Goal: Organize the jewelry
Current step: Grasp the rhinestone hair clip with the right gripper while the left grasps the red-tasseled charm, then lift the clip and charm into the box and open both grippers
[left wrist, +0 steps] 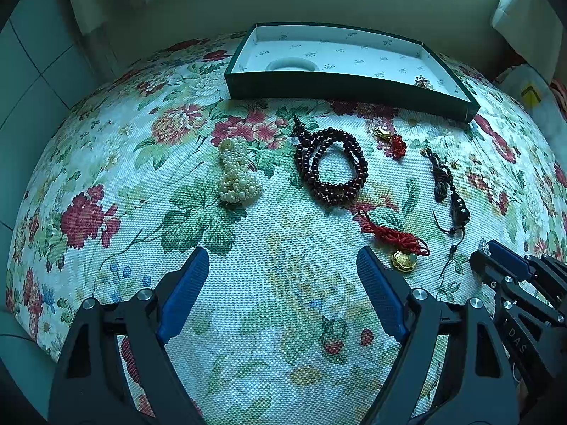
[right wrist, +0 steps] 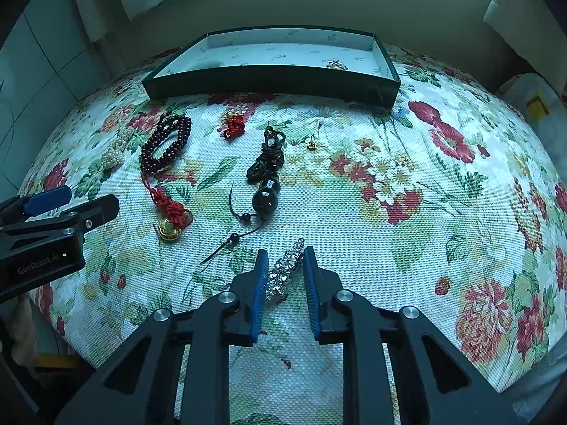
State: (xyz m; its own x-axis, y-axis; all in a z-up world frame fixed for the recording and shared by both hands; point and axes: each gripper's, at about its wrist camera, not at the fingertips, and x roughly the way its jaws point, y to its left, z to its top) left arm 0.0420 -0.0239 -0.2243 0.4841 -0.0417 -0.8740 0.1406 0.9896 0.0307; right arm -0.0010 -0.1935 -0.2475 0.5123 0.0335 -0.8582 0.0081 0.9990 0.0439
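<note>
Jewelry lies on a floral tablecloth [left wrist: 283, 283]. A pearl bracelet [left wrist: 235, 171], a dark red bead bracelet [left wrist: 331, 164], a small red knot charm [left wrist: 393, 141], a red knot with a gold pendant [left wrist: 397, 244] and a black cord gourd pendant [left wrist: 457, 202] lie before the open green box [left wrist: 347, 86]. The box holds a white ring [left wrist: 292, 65] and a gold piece [left wrist: 423, 83]. My left gripper [left wrist: 283, 269] is open and empty. My right gripper [right wrist: 283, 269] is partly closed around a silver crystal bracelet [right wrist: 285, 271] on the cloth; its fingers stand either side of it with small gaps.
A small gold stud [right wrist: 311, 146] lies right of the black cord [right wrist: 267, 159]. The left gripper's body [right wrist: 46, 226] shows at the left of the right wrist view. The table's rounded edge drops off on all sides; a wall and curtains stand behind the box.
</note>
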